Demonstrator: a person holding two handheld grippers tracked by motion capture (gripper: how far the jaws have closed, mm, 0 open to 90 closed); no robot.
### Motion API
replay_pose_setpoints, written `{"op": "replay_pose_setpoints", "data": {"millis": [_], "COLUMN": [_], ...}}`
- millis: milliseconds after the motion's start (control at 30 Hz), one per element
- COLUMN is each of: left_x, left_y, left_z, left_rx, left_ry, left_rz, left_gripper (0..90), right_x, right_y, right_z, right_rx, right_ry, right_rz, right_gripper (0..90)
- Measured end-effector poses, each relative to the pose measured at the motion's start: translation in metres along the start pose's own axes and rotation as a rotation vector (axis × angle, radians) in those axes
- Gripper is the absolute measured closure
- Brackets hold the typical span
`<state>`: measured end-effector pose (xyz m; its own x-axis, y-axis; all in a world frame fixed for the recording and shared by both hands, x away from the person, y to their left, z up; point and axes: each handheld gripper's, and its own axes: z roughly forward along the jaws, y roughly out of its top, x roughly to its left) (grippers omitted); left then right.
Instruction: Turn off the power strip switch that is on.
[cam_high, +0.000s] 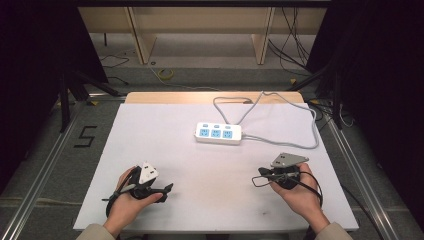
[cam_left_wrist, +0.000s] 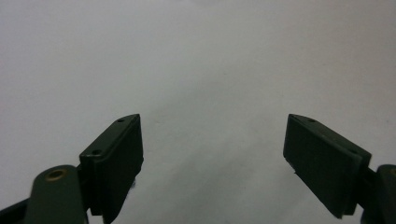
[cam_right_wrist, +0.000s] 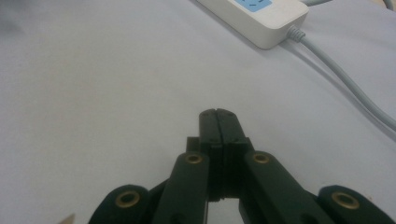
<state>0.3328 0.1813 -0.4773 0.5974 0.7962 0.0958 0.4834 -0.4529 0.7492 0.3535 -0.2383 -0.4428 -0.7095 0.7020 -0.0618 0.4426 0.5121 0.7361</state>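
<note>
A white power strip (cam_high: 218, 133) with blue sockets lies at the middle of the white table sheet (cam_high: 165, 150); its end (cam_right_wrist: 261, 18) shows at the top of the right gripper view. Its grey cable (cam_high: 280, 107) loops off to the back right. My left gripper (cam_high: 166, 190) rests near the front left in a hand. It stands open in the left gripper view (cam_left_wrist: 212, 154), with nothing but bare sheet between the jaws. My right gripper (cam_high: 264, 175) sits near the front right, held by the other hand, shut with its pads pressed together on nothing (cam_right_wrist: 218, 114).
A wooden table edge (cam_high: 150, 97) shows behind the sheet. On the floor at the left a black "5" (cam_high: 85, 136) is marked. Metal rails (cam_high: 45, 160) run along both sides. Wooden shelf legs (cam_high: 142, 40) and loose cables (cam_high: 295, 45) stand at the back.
</note>
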Motion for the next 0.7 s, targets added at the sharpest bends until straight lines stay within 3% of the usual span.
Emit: {"op": "replay_pose_setpoints", "data": {"millis": [700], "left_x": [0.000], "left_y": [0.000], "left_z": [0.000], "left_rx": [-0.004], "left_ry": [-0.002], "left_rz": [0.004], "left_gripper": [20.5], "right_x": [-0.004], "right_y": [0.020], "right_z": [0.010], "right_rx": [0.027], "right_ry": [-0.006], "right_rz": [-0.001], "right_gripper": [90.0]}}
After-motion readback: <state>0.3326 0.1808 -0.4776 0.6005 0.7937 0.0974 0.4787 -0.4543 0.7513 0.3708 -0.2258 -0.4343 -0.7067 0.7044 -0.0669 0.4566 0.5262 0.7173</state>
